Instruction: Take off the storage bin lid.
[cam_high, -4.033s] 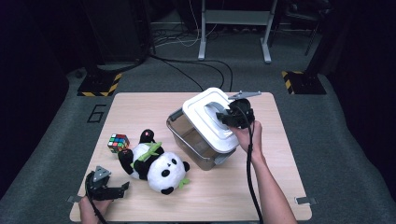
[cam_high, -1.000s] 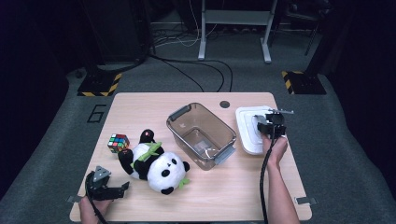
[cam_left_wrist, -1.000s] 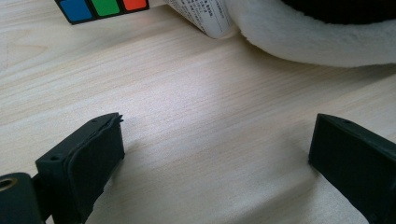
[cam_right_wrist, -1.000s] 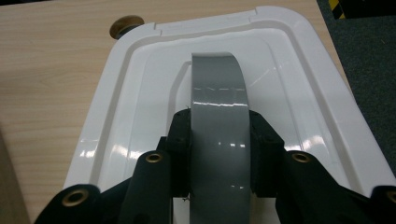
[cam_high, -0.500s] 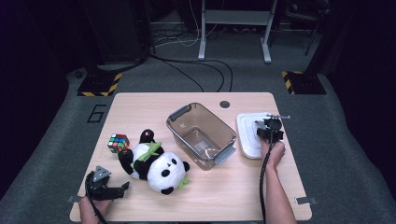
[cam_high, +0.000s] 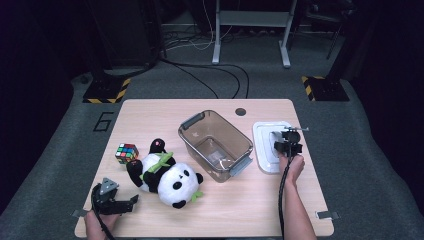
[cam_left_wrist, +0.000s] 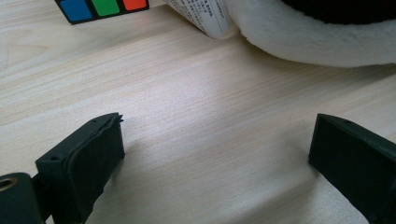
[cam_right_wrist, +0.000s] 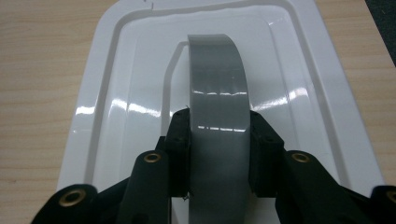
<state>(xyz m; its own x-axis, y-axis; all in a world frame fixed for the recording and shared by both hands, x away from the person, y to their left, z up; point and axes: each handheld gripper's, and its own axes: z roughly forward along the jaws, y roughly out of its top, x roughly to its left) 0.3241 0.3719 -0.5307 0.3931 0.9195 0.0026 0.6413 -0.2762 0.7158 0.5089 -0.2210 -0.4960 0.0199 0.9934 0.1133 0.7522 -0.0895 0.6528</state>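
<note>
Pale wood-grain table (cam_left_wrist: 196, 116), matt and smooth. Glossy white plastic lid (cam_right_wrist: 116, 93) with bright glints, its grey handle (cam_right_wrist: 217, 116) smooth and shiny too. Soft white plush on the panda (cam_left_wrist: 327, 42), with a printed tag (cam_left_wrist: 201, 16), perhaps cloth or paper. Clear smoky plastic bin (cam_high: 216, 145). Matt black gripper pads (cam_left_wrist: 100, 149).

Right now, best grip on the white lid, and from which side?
Take the lid by its grey handle, from straight above. The lid lies flat on the table and the handle arches up along its middle, narrow enough for the jaws to straddle. The right gripper is clamped across it that way.
</note>
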